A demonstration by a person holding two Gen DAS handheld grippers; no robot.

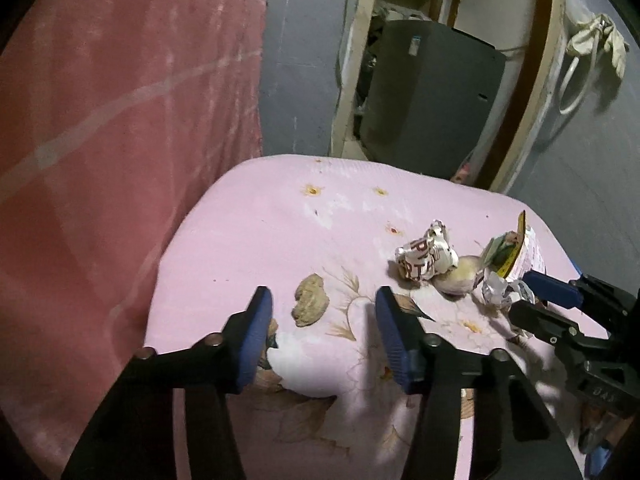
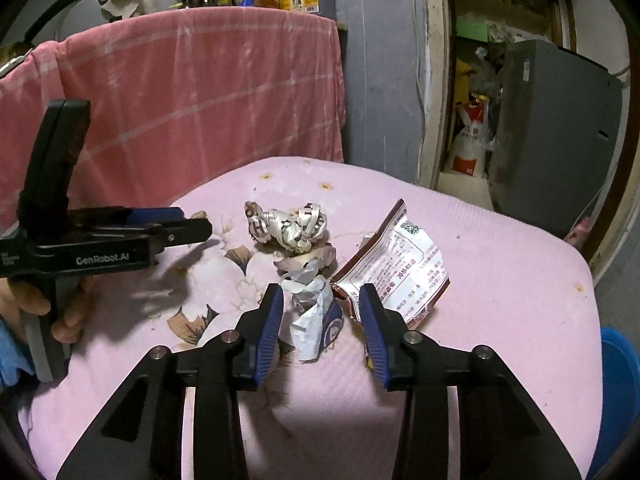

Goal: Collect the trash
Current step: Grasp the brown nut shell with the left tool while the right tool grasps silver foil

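The left tongs (image 1: 324,300) stand open over the pink floral cushion (image 1: 260,216), a brown lump (image 1: 311,299) lying between their pads, untouched; the right tongs (image 2: 320,300) are open around a crumpled white paper (image 2: 310,316), not pressing it; beside lie a printed paper wad (image 2: 286,226) and a torn snack packet (image 2: 400,268).

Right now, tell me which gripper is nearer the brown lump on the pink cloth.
Left. The left gripper has the brown lump right between its open jaws, untouched. The right gripper sits further right, jaws around a crumpled white wrapper.
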